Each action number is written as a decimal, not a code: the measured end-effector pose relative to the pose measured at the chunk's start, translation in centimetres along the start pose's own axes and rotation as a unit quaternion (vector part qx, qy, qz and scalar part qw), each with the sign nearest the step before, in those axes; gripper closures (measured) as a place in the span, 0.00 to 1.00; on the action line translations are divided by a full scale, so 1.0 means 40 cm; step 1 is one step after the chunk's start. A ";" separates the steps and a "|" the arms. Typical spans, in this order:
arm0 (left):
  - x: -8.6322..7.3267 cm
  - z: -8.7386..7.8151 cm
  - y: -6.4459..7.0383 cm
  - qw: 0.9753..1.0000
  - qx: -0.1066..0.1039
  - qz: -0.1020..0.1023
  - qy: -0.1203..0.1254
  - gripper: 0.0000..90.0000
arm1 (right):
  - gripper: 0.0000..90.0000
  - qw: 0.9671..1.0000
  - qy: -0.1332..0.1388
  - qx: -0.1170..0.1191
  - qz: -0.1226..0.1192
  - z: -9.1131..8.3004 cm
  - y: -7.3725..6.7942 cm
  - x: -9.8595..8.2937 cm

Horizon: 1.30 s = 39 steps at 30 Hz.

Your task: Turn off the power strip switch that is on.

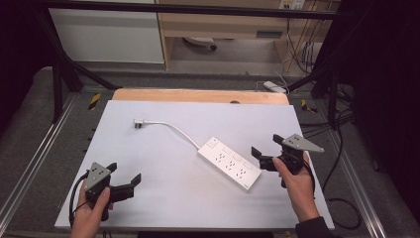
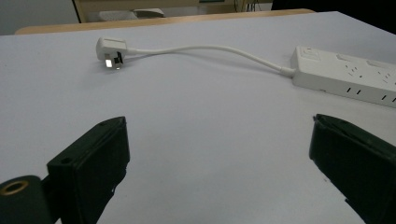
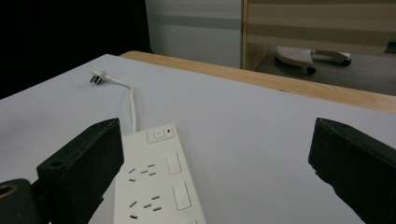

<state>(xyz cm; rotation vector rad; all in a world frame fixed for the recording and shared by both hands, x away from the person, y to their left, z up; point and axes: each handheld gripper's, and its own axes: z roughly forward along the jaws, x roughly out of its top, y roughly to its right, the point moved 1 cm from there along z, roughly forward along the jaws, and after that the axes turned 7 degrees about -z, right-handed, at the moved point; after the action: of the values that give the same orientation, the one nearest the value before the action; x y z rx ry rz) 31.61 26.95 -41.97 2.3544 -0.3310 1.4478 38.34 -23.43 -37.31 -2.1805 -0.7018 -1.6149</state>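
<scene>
The power strip (image 1: 230, 162) lies mid-table, just beside the right tongs (image 1: 266, 150), whose jaws gape with nothing between them; the left tongs (image 1: 125, 177), equally released, hover well apart. This looks like the approach step: next, the right tongs likely must close on the strip's near end, while its plug (image 1: 139, 123) rests farther back on the table (image 1: 163, 193).

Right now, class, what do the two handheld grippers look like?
Both the left gripper and right gripper are black, each with two blocky fingers and a grey three-cornered plate on top. A black cable trails from each. A dark sleeve covers the right wrist.
</scene>
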 end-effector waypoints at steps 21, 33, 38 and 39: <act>0.002 -0.005 -0.007 1.000 0.002 -0.004 0.005 0.06 | 0.06 0.999 0.029 -0.019 0.002 -0.095 0.038 -0.001; 0.002 -0.006 -0.008 1.000 0.003 -0.006 0.006 0.06 | 0.05 0.999 0.040 -0.032 0.005 -0.133 0.054 -0.042; 0.002 -0.006 -0.008 1.000 0.003 -0.007 0.007 0.06 | 0.04 0.998 0.046 -0.040 0.003 -0.145 0.058 -0.058; 0.002 -0.006 -0.008 1.000 0.003 -0.007 0.007 0.06 | 0.04 0.998 0.047 -0.042 0.002 -0.146 0.059 -0.061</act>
<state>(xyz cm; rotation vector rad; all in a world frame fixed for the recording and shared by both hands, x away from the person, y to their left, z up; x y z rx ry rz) 31.58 27.36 -41.84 2.3449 -0.3054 1.4604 34.50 -28.97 -37.84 -2.1455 -0.6137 -1.7614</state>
